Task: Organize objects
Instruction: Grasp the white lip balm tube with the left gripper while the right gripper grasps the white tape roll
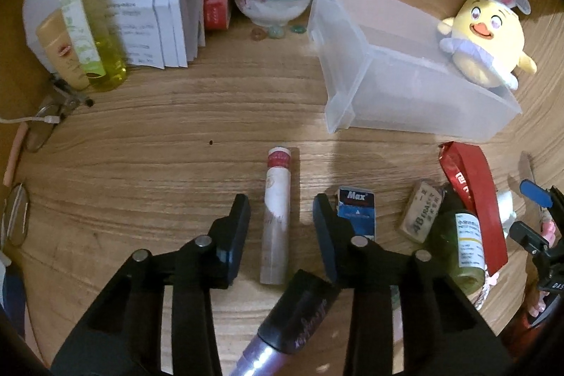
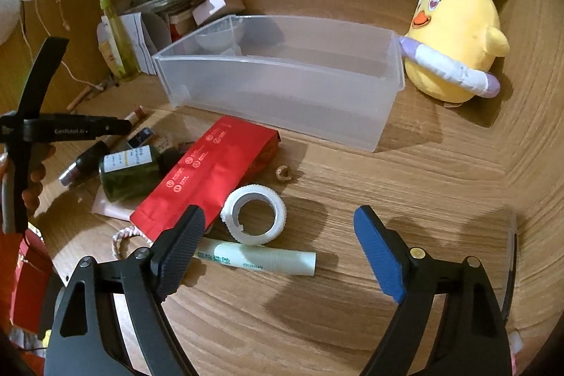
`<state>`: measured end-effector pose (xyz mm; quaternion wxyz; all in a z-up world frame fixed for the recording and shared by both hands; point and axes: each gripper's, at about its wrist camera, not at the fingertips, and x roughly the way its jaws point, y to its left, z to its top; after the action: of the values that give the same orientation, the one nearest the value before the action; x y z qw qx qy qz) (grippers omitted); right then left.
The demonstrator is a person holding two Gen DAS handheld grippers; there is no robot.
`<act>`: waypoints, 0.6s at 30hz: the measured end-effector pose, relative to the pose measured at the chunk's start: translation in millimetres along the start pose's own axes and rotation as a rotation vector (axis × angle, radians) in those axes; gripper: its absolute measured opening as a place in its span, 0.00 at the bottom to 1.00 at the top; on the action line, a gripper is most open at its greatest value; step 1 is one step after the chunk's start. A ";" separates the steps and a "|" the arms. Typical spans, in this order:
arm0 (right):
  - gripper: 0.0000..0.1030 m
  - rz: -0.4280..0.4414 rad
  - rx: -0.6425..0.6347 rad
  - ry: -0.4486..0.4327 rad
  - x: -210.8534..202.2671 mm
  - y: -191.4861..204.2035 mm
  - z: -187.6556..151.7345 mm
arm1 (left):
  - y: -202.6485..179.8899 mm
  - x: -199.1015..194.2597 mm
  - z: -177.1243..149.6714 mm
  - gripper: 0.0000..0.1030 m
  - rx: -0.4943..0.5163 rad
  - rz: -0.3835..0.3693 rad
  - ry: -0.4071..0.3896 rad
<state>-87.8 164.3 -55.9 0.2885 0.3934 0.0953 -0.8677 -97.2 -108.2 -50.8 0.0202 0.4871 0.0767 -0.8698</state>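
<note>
Over a cluttered wooden tabletop (image 1: pixel 158 164), the left claw (image 1: pixel 282 217) straddles a white lip-balm tube (image 1: pixel 276 214) with a red-banded cap, its jaws partly spread and a gap showing on either side of the tube, which lies flat pointing away from the camera. A dark-capped purple tube (image 1: pixel 292 316) lies just nearer the camera. To the right lie a blue Max box (image 1: pixel 356 210), an eraser (image 1: pixel 423 214), a green bottle (image 1: pixel 461 249) and a red pouch (image 1: pixel 472 196). A translucent plastic bin (image 1: pixel 405 83) stands beyond, with a yellow chick plush (image 1: pixel 483 41) against its far side. In the right wrist view, the right claw (image 2: pixel 278 252) hangs wide apart and empty above a pale green tube (image 2: pixel 261 258), which lies crosswise just beside a white tape roll (image 2: pixel 253 214)
</note>
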 end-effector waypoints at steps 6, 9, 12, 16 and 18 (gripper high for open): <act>0.82 0.008 0.007 0.032 9.9 -0.5 2.1 | 5.4 2.7 4.7 0.27 -0.001 -0.007 -0.004; 0.77 0.021 0.013 0.042 13.2 -2.4 4.0 | 9.9 3.6 6.2 0.15 -0.013 -0.017 -0.003; 0.68 0.025 0.014 0.049 16.4 -3.4 5.8 | 13.5 4.6 7.5 0.14 -0.027 -0.026 -0.011; 0.47 0.029 0.018 0.076 23.5 -4.9 6.9 | 9.4 4.3 4.8 0.14 -0.015 -0.015 -0.029; 0.36 0.037 0.021 0.092 27.2 -5.6 6.7 | 6.4 2.1 3.8 0.14 -0.004 -0.012 -0.044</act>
<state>-109.4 154.7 -71.7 0.2956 0.4376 0.0923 -0.8441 -100.8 -115.0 -51.3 0.0179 0.4675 0.0809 -0.8801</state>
